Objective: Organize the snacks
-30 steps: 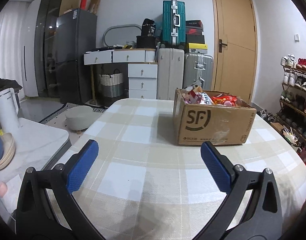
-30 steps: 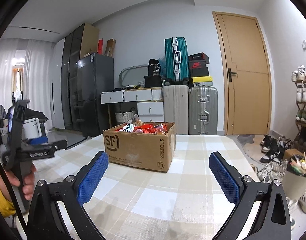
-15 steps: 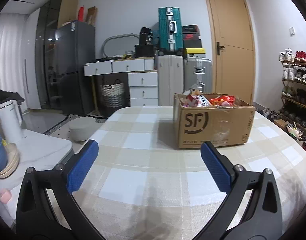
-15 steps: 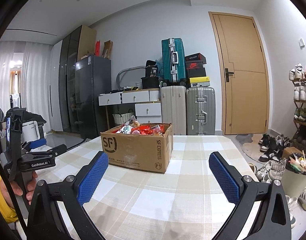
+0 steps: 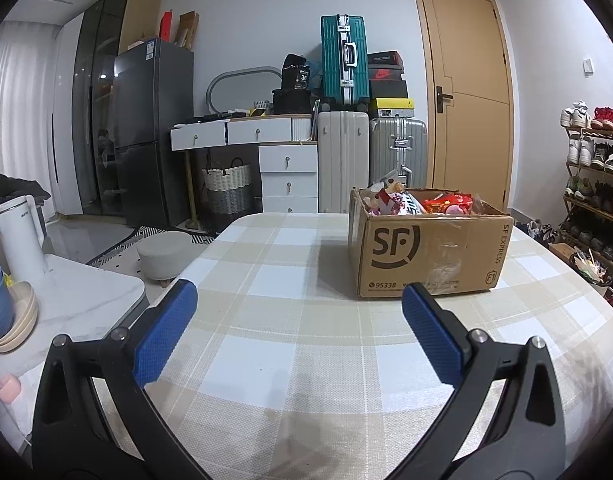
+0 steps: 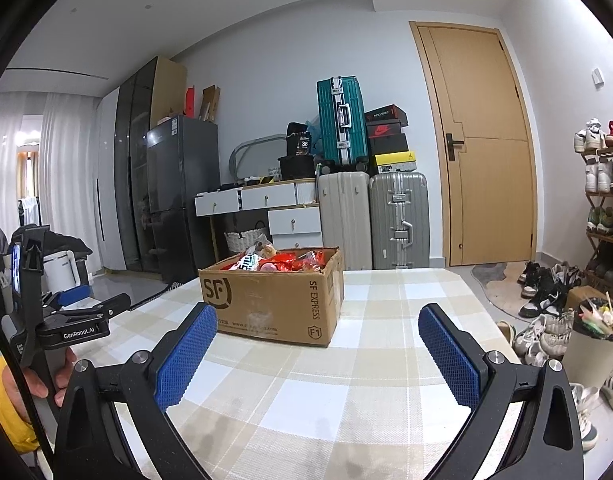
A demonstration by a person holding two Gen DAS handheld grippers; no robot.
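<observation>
The box (image 5: 426, 244) sat on the table (image 5: 290, 320), toward its far side, a brown corrugated carton, open-topped and heaped with snacks (image 5: 418, 202) in glossy red and white wrappers. Both grippers hung above the near edge of the table, well short of the box and touching nothing.

The left gripper (image 5: 298, 328) held its jaws wide apart and empty; from it the box lay ahead and to the right, printed long face square on. The right gripper (image 6: 316, 338) was likewise spread and empty; from it the box lay ahead and slightly left, one corner turned toward it, the long axis running away to the left. I judged the right one marginally nearer, though neither was close enough to reach in.

The pads (image 6: 184, 360) were blue and knurled, set on matte black arms. The tablecloth was a woven check in beige and white. A hand (image 6: 46, 380) in a yellow sleeve gripped the left tool's handle.
</observation>
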